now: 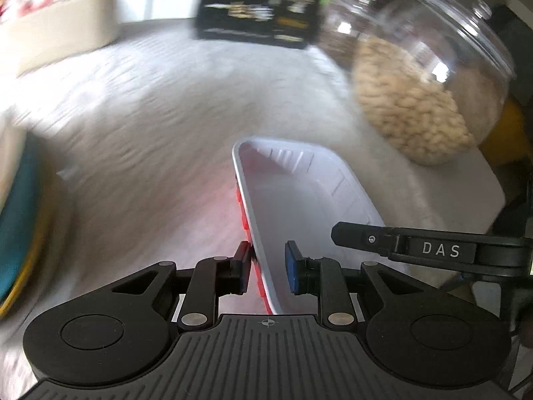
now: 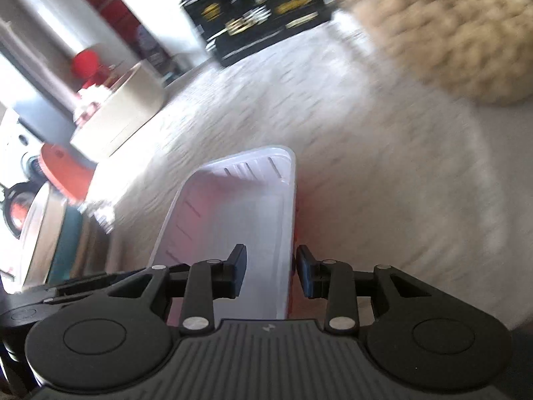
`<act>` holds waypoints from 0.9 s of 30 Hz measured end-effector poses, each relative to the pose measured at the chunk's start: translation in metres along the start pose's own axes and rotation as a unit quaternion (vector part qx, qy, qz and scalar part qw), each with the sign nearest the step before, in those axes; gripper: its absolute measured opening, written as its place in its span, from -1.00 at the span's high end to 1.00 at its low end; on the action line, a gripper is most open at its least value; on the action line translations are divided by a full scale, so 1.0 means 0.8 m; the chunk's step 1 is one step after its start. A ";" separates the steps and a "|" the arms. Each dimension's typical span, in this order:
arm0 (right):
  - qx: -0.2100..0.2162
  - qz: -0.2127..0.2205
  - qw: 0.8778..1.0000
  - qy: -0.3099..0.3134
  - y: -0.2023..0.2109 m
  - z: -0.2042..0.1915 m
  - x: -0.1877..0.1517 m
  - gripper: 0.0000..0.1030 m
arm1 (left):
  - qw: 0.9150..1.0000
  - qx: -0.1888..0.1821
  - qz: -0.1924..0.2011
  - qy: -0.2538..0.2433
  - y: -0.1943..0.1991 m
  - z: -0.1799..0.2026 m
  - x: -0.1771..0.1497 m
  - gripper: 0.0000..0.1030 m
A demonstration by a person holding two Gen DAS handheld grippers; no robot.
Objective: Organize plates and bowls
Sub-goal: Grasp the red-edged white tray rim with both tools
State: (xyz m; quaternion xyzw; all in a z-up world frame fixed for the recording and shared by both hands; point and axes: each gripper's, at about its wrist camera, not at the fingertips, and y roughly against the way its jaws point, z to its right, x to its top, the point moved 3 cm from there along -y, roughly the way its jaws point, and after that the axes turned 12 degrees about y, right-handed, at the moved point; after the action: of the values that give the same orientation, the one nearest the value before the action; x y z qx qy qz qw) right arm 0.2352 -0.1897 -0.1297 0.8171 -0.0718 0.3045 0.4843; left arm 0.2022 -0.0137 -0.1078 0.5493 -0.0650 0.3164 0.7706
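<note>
A white rectangular tray-like dish with a red underside (image 1: 299, 196) is held above the table between both grippers. My left gripper (image 1: 266, 268) is shut on its left rim, one pad on each side of the wall. My right gripper (image 2: 271, 275) is shut on its right rim (image 2: 289, 233) in the same way. The right gripper's finger also shows in the left wrist view (image 1: 416, 246). A stack of plates, teal with a yellow edge (image 1: 16, 233), sits at the far left; it also shows in the right wrist view (image 2: 63, 243).
A clear jar of pale nuts (image 1: 419, 100) stands close at the right. A black printed box (image 1: 260, 3) stands at the back and a cream box (image 1: 60, 30) at the back left. The table has a white cloth (image 1: 160, 116). An orange lid (image 2: 63, 173) lies at the left.
</note>
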 end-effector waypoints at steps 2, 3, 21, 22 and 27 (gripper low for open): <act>0.010 0.001 1.000 0.008 -0.012 -0.026 -0.014 0.35 | 0.999 0.003 -0.001 0.032 0.010 -0.036 -0.013 0.54; 0.013 0.001 1.000 0.009 -0.018 -0.037 -0.019 0.35 | 0.999 0.003 -0.002 0.047 0.013 -0.051 -0.018 0.56; -0.028 0.078 0.995 0.060 -0.026 -0.070 -0.048 0.36 | 0.998 0.006 0.026 0.058 0.018 -0.077 -0.033 0.63; -0.029 0.079 0.995 0.060 -0.025 -0.070 -0.048 0.36 | 0.998 0.007 0.026 0.056 0.018 -0.077 -0.034 0.63; -0.033 0.082 0.994 0.071 -0.025 -0.074 -0.051 0.35 | 0.998 0.013 0.027 0.057 0.017 -0.076 -0.034 0.63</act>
State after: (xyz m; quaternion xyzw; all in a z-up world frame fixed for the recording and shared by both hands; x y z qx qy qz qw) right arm 0.1855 -0.1372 -0.1475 0.7684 -0.1143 0.3978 0.4882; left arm 0.1582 0.0318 -0.1329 0.5387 -0.0316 0.3688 0.7568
